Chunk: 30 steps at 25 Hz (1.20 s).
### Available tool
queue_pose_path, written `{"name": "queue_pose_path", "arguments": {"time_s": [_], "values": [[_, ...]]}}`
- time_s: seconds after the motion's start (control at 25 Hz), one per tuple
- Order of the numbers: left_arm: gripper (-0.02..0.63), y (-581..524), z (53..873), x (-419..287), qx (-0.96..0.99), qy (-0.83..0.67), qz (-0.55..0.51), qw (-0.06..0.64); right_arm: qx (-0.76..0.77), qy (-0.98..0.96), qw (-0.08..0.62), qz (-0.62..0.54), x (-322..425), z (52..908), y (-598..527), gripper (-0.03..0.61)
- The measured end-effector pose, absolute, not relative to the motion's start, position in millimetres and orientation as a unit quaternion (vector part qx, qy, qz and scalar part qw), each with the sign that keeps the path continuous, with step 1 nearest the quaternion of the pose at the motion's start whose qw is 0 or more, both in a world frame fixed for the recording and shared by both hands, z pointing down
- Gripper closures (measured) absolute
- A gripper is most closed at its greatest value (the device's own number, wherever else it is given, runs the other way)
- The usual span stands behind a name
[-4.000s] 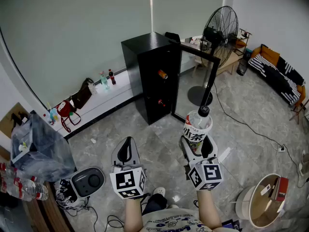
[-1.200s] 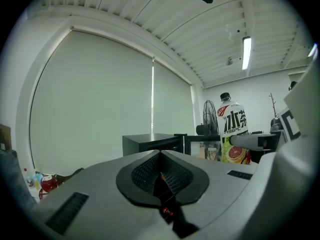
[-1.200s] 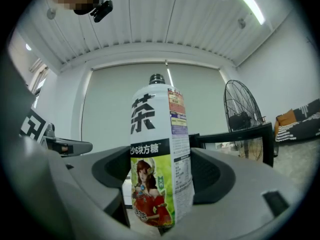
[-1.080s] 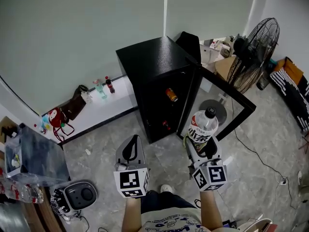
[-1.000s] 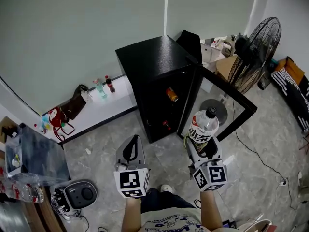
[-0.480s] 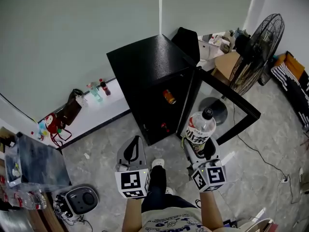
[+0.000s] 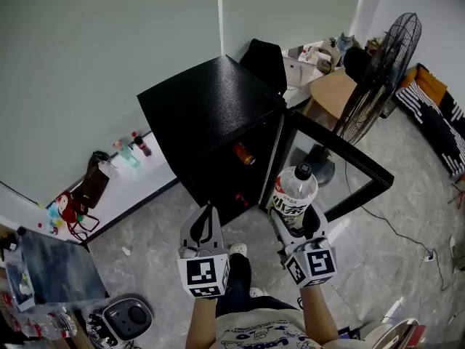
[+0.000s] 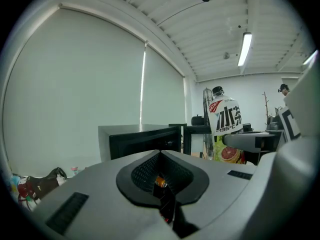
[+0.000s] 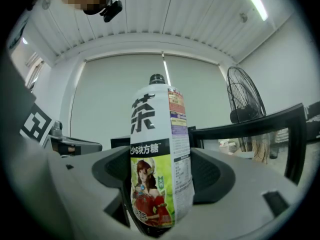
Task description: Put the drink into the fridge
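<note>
Now it's the carry: the right gripper (image 7: 296, 215) clamps the drink (image 7: 294, 187) upright by its base, near the open fridge (image 7: 196, 115). The left gripper (image 7: 207, 215) is closed and empty. Next, I'd say, comes a reach onto a shelf.

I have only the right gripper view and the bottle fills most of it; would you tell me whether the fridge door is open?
Observer: Yes. The head view shows the black fridge with its glass door swung wide open.
Operator: Thank you. Before the bottle goes in, is anything on the shelves?
Observer: An orange can lies on an upper shelf, and a small red item shows lower down; I cannot tell what it is.
Operator: And is the left gripper carrying anything?
Observer: No. Its fingers are together with nothing between them.
</note>
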<state>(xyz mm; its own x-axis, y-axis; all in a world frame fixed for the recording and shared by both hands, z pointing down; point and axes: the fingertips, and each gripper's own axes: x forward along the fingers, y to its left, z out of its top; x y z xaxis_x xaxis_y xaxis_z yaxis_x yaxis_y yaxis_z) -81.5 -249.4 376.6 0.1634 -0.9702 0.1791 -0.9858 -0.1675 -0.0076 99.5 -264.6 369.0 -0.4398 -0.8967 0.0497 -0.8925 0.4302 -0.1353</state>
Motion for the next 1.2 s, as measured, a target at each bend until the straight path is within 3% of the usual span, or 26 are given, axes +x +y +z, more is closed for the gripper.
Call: {"name": "queue_pose_path", "arguments": {"time_s": [1.2], "values": [[0.609, -339.2, 487.6, -84.4, 0.758, -0.642, 0.097, 0.068, -0.47, 0.88, -0.016, -0.075, 38.2, 499.6, -371.0, 0.219]]}}
